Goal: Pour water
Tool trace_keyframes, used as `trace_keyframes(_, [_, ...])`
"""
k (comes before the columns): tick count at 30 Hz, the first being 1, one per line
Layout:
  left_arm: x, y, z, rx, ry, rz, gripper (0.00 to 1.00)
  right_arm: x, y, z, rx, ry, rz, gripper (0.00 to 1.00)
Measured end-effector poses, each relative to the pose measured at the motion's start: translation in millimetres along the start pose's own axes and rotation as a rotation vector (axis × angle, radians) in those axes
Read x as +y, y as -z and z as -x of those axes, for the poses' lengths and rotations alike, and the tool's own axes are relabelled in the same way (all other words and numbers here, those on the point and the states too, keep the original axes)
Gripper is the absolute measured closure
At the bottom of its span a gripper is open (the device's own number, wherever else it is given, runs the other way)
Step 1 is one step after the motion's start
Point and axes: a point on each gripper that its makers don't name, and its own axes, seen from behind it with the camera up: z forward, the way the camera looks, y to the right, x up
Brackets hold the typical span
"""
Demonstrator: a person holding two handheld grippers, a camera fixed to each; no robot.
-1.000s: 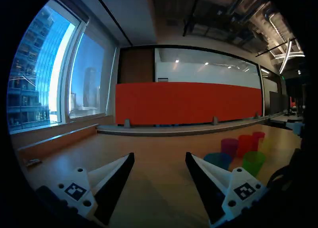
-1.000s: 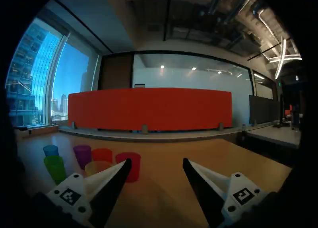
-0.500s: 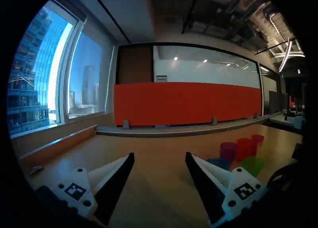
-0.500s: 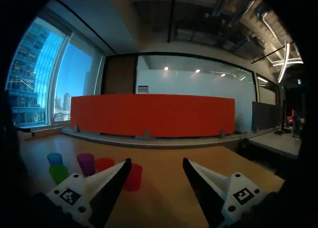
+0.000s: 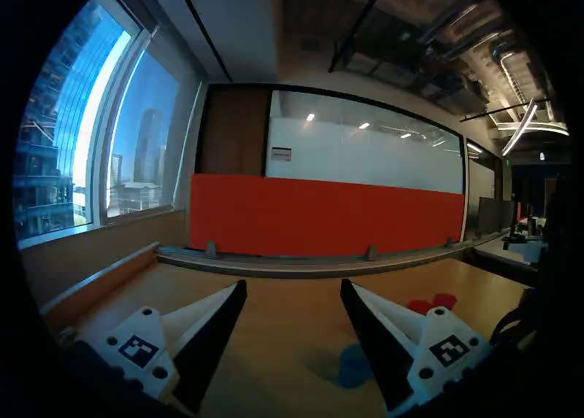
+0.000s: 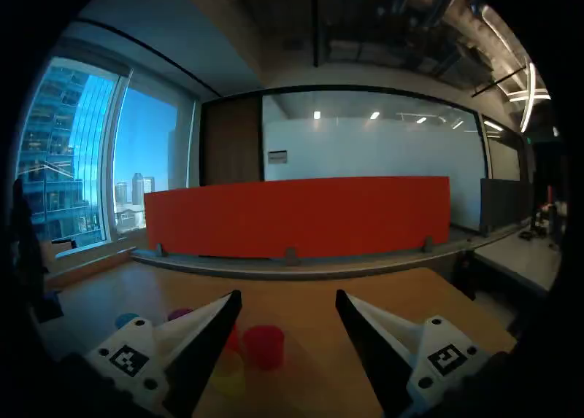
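Several coloured plastic cups stand on a wooden table (image 6: 350,323). In the right gripper view a red cup (image 6: 263,346) sits low between the fingers, with a yellow cup (image 6: 228,370), a purple cup (image 6: 179,314) and a blue cup (image 6: 125,320) partly behind the left finger. My right gripper (image 6: 288,301) is open and holds nothing. In the left gripper view a blue cup (image 5: 353,365) and two red cup rims (image 5: 432,303) peek past the right finger. My left gripper (image 5: 292,290) is open and empty, above the table.
A long orange partition (image 5: 325,215) stands along the table's far edge, also the orange partition (image 6: 296,215). Tall windows (image 5: 80,148) line the left wall. Another desk (image 6: 515,254) lies to the right.
Both grippers have risen and tipped, so the cups have dropped lower in both views and sit partly behind the fingers. Both stay open.
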Motion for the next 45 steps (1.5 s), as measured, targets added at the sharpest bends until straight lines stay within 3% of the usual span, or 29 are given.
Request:
trace_keyframes(5, [5.0, -3.4, -27.0, -0.006, 0.011, 0.026, 0.05, -4.1, -0.5, -27.7, -0.004, -0.017, -0.026, 0.01])
trace_keyframes(21, [25.3, -16.2, -82.4, -0.05, -0.016, 0.116, 0.05, -13.5, -4.7, -88.0, -0.003, 0.084, -0.05, 0.01])
trace_keyframes(33, [38.6, -19.2, -84.9, -0.081, -0.024, 0.177, 0.05, -27.6, -3.9, -88.7, -0.012, 0.08, -0.125, 0.01])
trace_keyframes(45, [64.4, -16.0, -77.0, -0.107, -0.021, 0.303, 0.05, -54.5, 3.9, -84.2, -0.026, 0.122, -0.308, 0.01])
